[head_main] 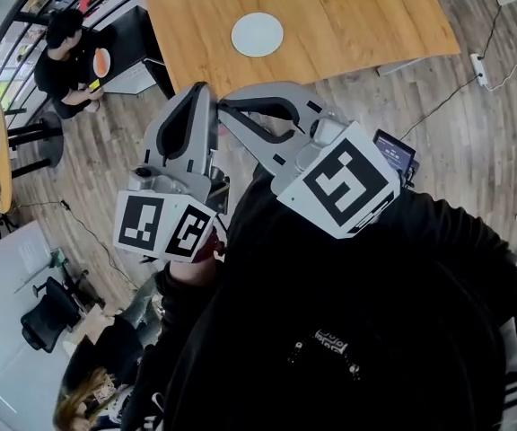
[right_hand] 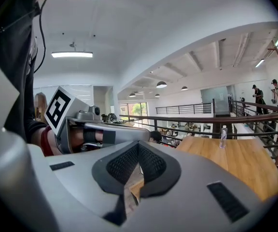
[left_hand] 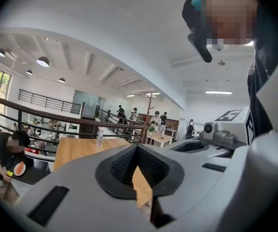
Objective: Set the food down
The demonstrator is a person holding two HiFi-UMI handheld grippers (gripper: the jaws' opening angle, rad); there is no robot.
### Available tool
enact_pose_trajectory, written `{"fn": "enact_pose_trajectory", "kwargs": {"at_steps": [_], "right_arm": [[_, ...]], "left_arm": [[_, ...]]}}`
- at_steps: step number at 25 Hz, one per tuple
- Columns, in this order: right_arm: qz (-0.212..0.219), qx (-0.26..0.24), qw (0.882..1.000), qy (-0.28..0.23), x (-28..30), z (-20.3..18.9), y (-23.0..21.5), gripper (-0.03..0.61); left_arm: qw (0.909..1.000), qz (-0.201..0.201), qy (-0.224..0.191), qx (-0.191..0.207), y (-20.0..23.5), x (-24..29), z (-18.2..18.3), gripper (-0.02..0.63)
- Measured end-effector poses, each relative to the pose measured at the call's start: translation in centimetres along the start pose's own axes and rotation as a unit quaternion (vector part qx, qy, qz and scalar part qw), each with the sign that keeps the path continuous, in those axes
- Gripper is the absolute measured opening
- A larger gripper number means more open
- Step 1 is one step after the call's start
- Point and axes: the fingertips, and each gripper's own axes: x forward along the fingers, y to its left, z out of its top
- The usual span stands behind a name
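Left tongs (left_hand: 137,150) pads together, nothing between them. Right tongs (right_hand: 138,149) same, pressed closed and empty. Both are raised close to the person's chest, tips nearly touching each other in the head view.

No food visible in either tongs or on the surface (head_main: 366,25). The white plate (head_main: 258,35) looks bare, so where the food is can't be told.

Risks:
- nothing held, so a set-down would likely place nothing
- tongs so near each other could knock together on the reach down
- cable (head_main: 447,90) on the floor by the surface's right corner is a likely trip hazard

Room: the plate sits toward the near edge, with wide bare wood to its right. The bottle (right_hand: 223,136) stands well apart at the far end by the railing (right_hand: 201,118). A seated person (head_main: 68,61) is off the left side, clear of the reach
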Motion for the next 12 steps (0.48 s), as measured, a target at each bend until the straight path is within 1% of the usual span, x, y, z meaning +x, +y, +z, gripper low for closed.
{"fn": "enact_pose_trajectory", "kwargs": {"at_steps": [5,12], "right_arm": [[-0.028,0.000,1.000,0.000,2.0,0.7,-2.5,0.018],[-0.056,-0.010,0.998,-0.003,5.7,2.3,-5.0,0.018]], "left_arm": [[0.9996,-0.028,0.000,0.003,2.0,2.4,1.0,-0.002],[0.9983,-0.057,-0.007,0.012,5.7,4.6,2.8,-0.002]]}}
